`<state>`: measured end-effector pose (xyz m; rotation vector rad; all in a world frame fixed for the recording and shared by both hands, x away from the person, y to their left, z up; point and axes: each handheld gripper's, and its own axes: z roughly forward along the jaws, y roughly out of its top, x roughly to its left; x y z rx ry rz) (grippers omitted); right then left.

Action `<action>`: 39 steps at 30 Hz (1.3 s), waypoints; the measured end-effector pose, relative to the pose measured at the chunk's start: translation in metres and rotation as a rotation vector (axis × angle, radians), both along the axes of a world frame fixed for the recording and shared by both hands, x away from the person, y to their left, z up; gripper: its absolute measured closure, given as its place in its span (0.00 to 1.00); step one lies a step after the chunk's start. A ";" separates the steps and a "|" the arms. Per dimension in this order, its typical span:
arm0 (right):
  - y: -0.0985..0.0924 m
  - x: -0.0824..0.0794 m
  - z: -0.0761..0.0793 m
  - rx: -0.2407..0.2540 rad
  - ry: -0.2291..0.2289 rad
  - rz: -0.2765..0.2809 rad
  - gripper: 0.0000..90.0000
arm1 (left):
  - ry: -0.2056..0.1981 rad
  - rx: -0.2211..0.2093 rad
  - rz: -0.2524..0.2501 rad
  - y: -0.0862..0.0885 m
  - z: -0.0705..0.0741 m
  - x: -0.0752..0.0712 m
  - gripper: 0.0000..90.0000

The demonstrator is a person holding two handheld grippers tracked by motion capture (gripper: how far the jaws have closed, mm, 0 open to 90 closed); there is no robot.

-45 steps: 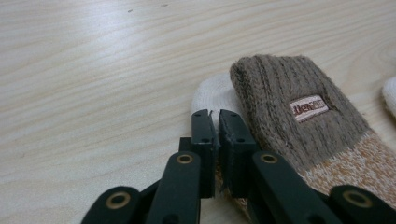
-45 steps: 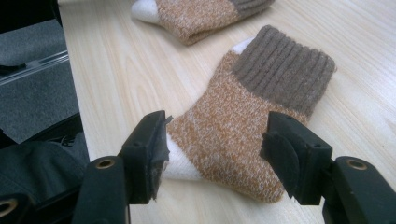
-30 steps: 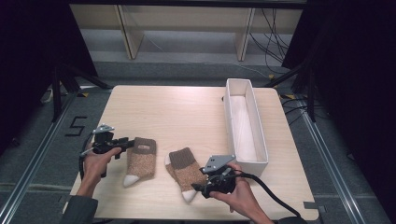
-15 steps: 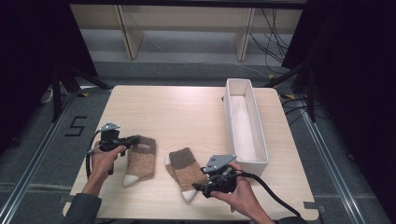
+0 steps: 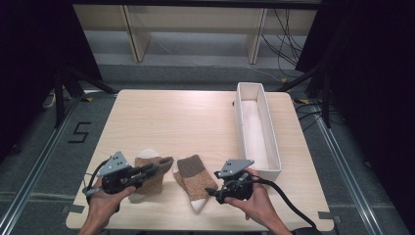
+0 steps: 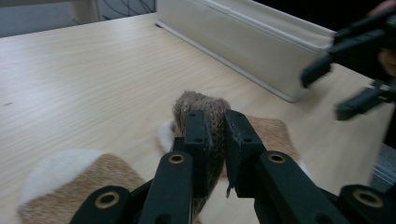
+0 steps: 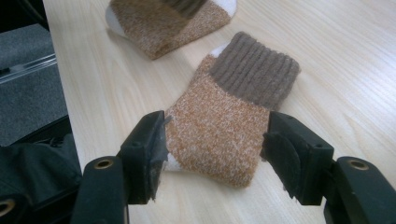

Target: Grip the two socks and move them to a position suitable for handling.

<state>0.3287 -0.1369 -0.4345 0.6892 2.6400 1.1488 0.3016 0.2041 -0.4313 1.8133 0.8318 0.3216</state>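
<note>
Sock cuff [image 6: 205, 112] between left fingers [image 6: 198, 135]

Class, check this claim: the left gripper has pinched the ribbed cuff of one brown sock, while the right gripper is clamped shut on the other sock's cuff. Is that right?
Not quite. The left gripper has just closed on its sock's cuff, but the right gripper is open, its jaws either side of the other sock's foot, clear of its cuff. The right gripper view shows it.

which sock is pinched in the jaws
The left sock: the left gripper has closed on its brown cuff. The right sock lies flat between the right gripper's open jaws.
</note>
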 end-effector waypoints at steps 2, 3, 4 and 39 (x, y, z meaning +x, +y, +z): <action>-0.001 0.001 -0.001 -0.003 -0.001 -0.001 0.43 | 0.020 0.007 -0.035 -0.006 -0.004 -0.011 0.88; -0.001 0.001 -0.001 -0.009 -0.009 -0.005 0.43 | 0.023 0.007 -0.057 -0.008 -0.007 -0.016 0.88; -0.001 0.001 -0.001 -0.003 -0.015 -0.009 0.43 | 0.035 0.008 -0.074 -0.012 -0.011 -0.022 0.88; 0.001 -0.003 -0.004 0.001 0.036 -0.004 0.43 | 0.083 0.057 -0.011 0.006 -0.028 -0.025 0.80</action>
